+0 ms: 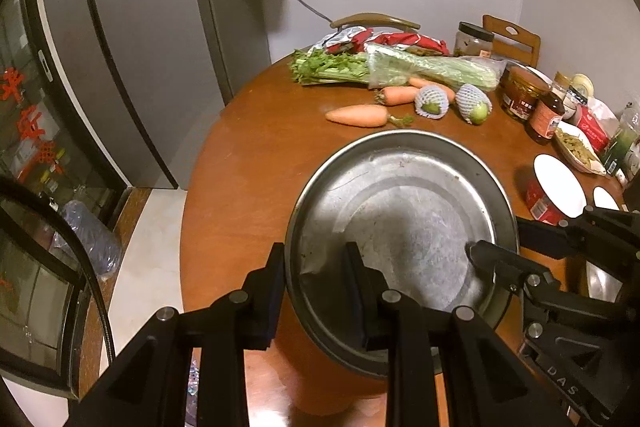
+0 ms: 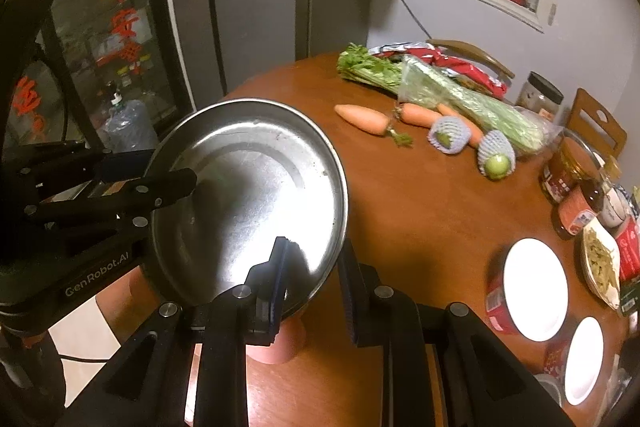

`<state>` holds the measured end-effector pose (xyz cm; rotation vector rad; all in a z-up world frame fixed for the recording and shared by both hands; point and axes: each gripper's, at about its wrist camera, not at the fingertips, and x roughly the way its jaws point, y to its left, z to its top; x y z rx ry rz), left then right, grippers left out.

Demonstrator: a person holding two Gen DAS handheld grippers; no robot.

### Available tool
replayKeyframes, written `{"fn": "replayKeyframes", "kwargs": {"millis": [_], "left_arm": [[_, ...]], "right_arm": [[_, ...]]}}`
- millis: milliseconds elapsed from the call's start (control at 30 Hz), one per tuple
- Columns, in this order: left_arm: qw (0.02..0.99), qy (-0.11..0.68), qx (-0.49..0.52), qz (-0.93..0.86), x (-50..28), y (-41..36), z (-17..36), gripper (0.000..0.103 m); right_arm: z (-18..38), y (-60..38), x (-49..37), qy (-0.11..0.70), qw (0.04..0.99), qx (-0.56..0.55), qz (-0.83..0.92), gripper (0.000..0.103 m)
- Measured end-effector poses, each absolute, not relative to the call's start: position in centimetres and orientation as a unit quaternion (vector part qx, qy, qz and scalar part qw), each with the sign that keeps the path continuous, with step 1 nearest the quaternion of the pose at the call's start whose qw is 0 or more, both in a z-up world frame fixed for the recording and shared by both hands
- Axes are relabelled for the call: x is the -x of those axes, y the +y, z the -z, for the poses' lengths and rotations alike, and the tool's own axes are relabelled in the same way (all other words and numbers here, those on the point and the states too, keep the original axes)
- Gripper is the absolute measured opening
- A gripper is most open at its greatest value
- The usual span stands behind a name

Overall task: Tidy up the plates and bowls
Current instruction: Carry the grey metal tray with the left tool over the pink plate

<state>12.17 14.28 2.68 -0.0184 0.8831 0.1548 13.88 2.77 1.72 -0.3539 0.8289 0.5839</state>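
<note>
steel plate rim between both claws' fingers, above table

Between the black left gripper and the black right gripper sits a dull silver metal plate, scuffed grey. Ahead of both lie orange carrots, green celery and green fruit in white netting on the reddish-brown table. Right of them stand red bowls with white insides.
</note>
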Motion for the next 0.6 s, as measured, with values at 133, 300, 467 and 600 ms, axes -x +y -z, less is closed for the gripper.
{"fn": "replayKeyframes", "kwargs": {"millis": [133,300,467,600], "left_arm": [[0.899,0.431,0.014,-0.074,-12.0,14.7,-1.9,0.028],[0.896,0.437,0.015,-0.074,-11.9,14.9,-1.0,0.028],[0.890,0.449,0.018,-0.073,-12.0,15.3,0.1,0.028],[0.890,0.449,0.017,-0.078,-11.8,15.5,0.4,0.028]], "right_arm": [[-0.9,3.5,-13.9,0.403,0.854,0.177,-0.279,0.025],[-0.1,3.8,-14.0,0.409,0.850,0.182,-0.277,0.025],[0.5,4.1,-14.0,0.413,0.848,0.183,-0.277,0.025],[1.2,4.4,-14.0,0.419,0.844,0.185,-0.279,0.025]]}}
